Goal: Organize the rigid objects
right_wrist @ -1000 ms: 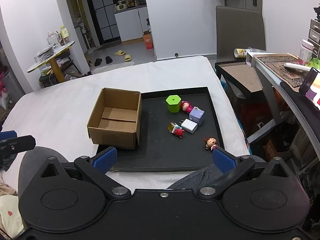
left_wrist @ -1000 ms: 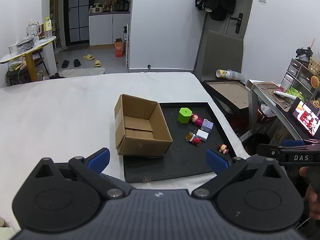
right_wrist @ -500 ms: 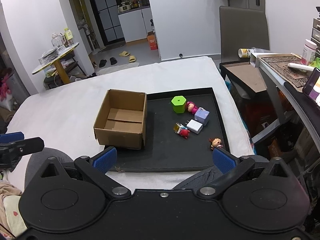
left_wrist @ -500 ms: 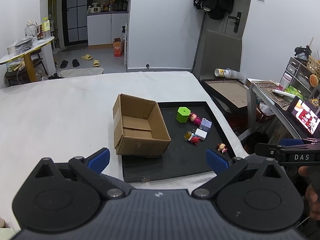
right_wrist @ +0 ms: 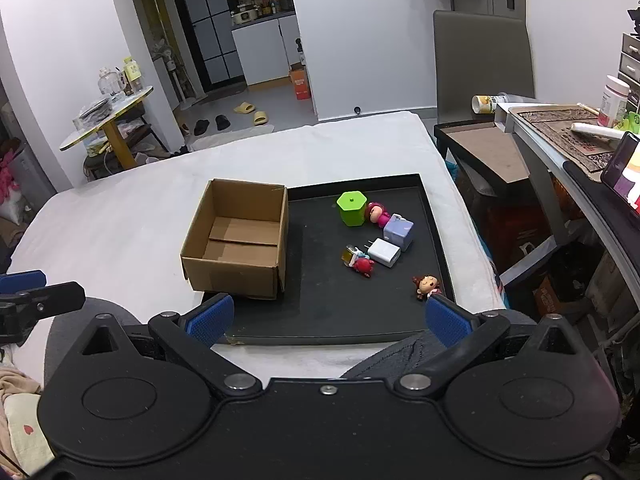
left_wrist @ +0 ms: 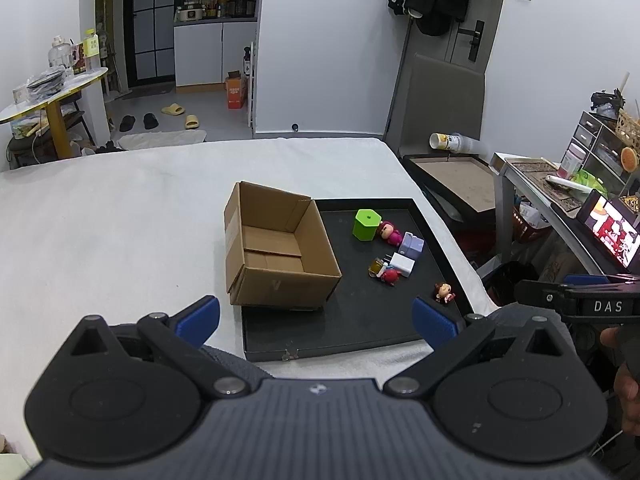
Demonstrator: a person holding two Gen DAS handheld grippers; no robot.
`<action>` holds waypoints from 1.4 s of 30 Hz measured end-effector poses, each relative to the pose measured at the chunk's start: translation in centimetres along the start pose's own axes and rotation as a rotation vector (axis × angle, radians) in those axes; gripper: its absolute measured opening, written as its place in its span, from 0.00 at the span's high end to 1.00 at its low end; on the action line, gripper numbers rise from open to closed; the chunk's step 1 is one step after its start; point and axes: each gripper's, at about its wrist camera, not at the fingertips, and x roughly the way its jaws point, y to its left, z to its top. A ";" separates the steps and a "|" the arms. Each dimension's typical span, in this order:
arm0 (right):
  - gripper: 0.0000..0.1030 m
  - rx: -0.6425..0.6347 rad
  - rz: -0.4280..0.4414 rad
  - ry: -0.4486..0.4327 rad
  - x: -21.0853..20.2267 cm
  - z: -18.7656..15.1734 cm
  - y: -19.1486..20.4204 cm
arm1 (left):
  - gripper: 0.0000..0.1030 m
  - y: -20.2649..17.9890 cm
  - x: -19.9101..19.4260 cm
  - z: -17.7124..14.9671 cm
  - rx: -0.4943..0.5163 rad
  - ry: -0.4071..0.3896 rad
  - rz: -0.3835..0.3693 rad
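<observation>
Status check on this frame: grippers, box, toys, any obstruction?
Left gripper and right gripper open, empty. Cardboard box empty; toys loose on black tray. Nothing blocking.

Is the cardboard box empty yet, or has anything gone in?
Empty. The cardboard box shows only its bare bottom flaps; the toys and white charger lie on the black tray.

From my feed I see a plain brown cardboard box (right_wrist: 236,240) on a black tray (right_wrist: 320,320), which lies on a white bed (right_wrist: 120,216). On the tray sit a lime-green hexagonal container (right_wrist: 351,209), a lilac cube (right_wrist: 398,231), a white charger (right_wrist: 384,252), a pink doll (right_wrist: 377,213), a red figure (right_wrist: 362,266) and a brown-haired doll (right_wrist: 427,285). Both my claws, left claw (left_wrist: 316,320) and right claw (right_wrist: 326,320), have blue pads (right_wrist: 210,318) on black bodies.
</observation>
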 end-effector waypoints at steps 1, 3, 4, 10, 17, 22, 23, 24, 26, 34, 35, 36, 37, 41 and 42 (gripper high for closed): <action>0.00 0.002 -0.001 0.001 0.1 0.0 0.0 | 0.01 0.0 0.1 0.0 0.000 0.001 0.000; 0.00 0.004 -0.005 0.002 0.2 0.0 -0.1 | 0.01 0.1 0.4 0.1 -0.002 0.000 0.004; 0.00 0.003 -0.007 0.001 0.2 0.1 -0.2 | 0.01 0.2 0.6 0.2 -0.004 0.002 0.003; 0.00 0.034 0.012 0.023 1.1 0.3 -0.8 | 0.01 0.5 2.0 0.5 -0.008 0.024 0.007; 0.00 0.063 0.003 0.042 2.7 0.3 -1.3 | 0.01 1.3 3.9 0.7 -0.026 0.054 0.012; 0.00 0.080 -0.008 0.027 3.2 1.0 -1.6 | 0.01 2.2 5.4 1.3 -0.051 0.075 0.021; 0.00 0.079 -0.013 0.025 3.3 1.2 -1.7 | 0.01 2.3 5.6 1.5 -0.054 0.076 0.022; 0.00 0.078 -0.017 0.024 3.5 1.3 -1.7 | 0.01 2.4 5.9 1.8 -0.056 0.076 0.025; 0.00 0.083 -0.021 0.024 4.0 1.6 -2.0 | 0.01 2.5 6.3 2.1 -0.054 0.077 0.032; 0.00 0.106 -0.046 0.051 6.4 2.1 -3.5 | 0.01 2.5 9.3 3.2 -0.065 0.096 0.067; 0.00 0.108 -0.045 0.056 6.6 2.1 -3.7 | 0.01 2.4 9.7 3.3 -0.064 0.099 0.073; 0.00 0.109 -0.042 0.060 6.9 2.1 -3.8 | 0.01 2.4 10.1 3.5 -0.064 0.100 0.079; 0.00 0.110 -0.041 0.065 7.2 2.1 -4.0 | 0.01 2.4 10.4 3.6 -0.064 0.100 0.083; 0.00 0.134 -0.033 0.078 8.1 2.3 -5.0 | 0.02 2.5 12.1 4.0 -0.068 0.110 0.115; 0.00 0.140 -0.029 0.081 8.3 2.4 -5.3 | 0.02 2.6 12.6 4.1 -0.074 0.116 0.121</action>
